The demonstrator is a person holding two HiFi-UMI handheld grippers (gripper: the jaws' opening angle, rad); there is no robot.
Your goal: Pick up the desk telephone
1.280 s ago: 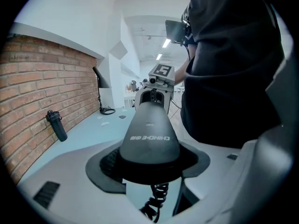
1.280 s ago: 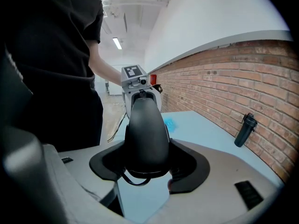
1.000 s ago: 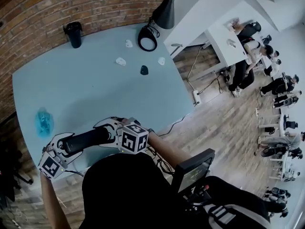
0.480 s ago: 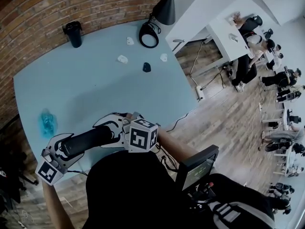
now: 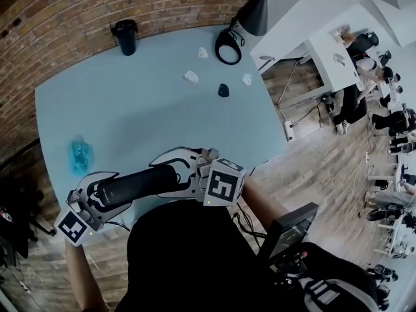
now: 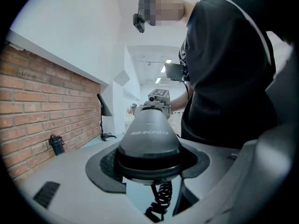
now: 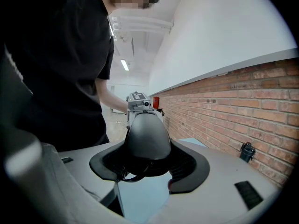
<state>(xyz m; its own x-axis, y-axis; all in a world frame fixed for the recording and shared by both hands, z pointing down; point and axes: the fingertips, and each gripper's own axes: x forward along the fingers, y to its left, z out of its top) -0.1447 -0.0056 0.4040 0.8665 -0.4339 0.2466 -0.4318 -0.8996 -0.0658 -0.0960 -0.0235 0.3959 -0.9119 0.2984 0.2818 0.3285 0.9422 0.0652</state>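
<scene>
The desk telephone [image 5: 166, 174] is grey-white, with a black handset [image 5: 133, 182] lying in its cradle. It hangs level above the near edge of the light blue table [image 5: 143, 116], held end to end between both grippers. My left gripper [image 5: 88, 200] is shut on its left end and my right gripper [image 5: 198, 174] on its right end. In the left gripper view the handset [image 6: 149, 139] points away from me over its coiled cord [image 6: 159, 202]. The right gripper view shows the handset [image 7: 147, 141] from the other end.
On the table stand a black cup [image 5: 125, 36] at the back, a blue plastic bottle [image 5: 78, 155] at the left, a black lamp [image 5: 227, 44], small white bits [image 5: 191, 77] and a small black object [image 5: 223, 90]. A brick wall runs behind. People sit at desks at the far right.
Both grippers have risen together with the telephone between them; it looks larger and nearer the head camera. The grip on each end is unchanged.
</scene>
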